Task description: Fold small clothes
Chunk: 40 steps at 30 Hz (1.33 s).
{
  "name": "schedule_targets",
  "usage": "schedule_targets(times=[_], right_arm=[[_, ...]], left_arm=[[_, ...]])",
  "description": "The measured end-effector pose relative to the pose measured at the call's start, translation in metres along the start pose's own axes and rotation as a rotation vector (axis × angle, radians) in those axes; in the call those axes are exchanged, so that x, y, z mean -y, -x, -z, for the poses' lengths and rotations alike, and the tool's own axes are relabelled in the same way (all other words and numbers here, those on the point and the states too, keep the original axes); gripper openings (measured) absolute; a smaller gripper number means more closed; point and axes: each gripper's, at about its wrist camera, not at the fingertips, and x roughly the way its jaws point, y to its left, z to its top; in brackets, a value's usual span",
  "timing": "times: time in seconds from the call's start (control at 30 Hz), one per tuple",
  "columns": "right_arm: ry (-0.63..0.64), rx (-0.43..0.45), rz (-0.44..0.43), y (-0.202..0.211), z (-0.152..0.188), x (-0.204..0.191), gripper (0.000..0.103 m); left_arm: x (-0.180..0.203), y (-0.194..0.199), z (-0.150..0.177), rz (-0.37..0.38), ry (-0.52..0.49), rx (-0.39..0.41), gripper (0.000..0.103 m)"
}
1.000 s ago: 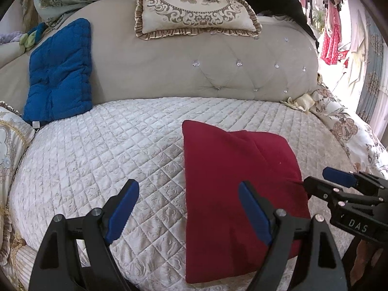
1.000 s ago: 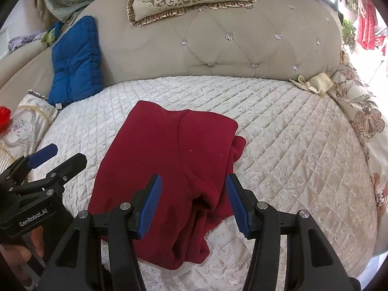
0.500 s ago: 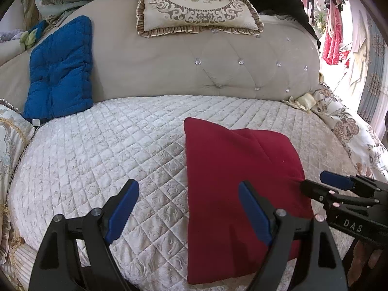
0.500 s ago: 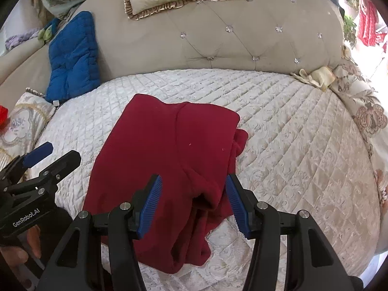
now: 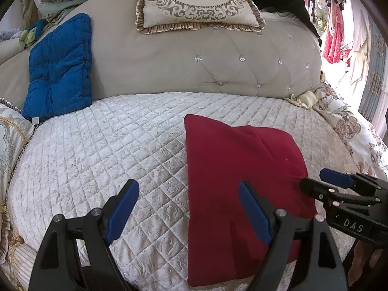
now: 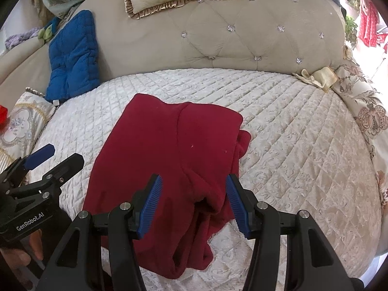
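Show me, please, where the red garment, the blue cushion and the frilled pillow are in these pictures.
Red garment [image 6: 169,150]: right wrist view, on its flat folded top layer.
Blue cushion [image 5: 60,72]: left wrist view, on the middle of its quilted face.
Frilled pillow [image 5: 194,2]: left wrist view, on its patterned centre panel.

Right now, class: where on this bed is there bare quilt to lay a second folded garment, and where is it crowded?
Bare quilt lies left of the red garment, bordered by the blue cushion and headboard. In the right wrist view, more lies right of the garment, toward the floral bedding. The near edge is crowded: both open grippers, left gripper and right gripper.
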Motion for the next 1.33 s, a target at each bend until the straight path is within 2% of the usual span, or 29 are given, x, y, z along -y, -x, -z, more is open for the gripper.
schedule_targets(times=[0.8,1.33], right_arm=[[-0.026,-0.023,-0.003,-0.011,0.001,0.005,0.035],[-0.023,-0.032,-0.007,-0.013,0.001,0.003,0.035]], left_arm=[[0.002,-0.007,0.001,-0.001,0.001,-0.015,0.087],[0.002,-0.007,0.002,0.006,-0.002,0.003,0.087]])
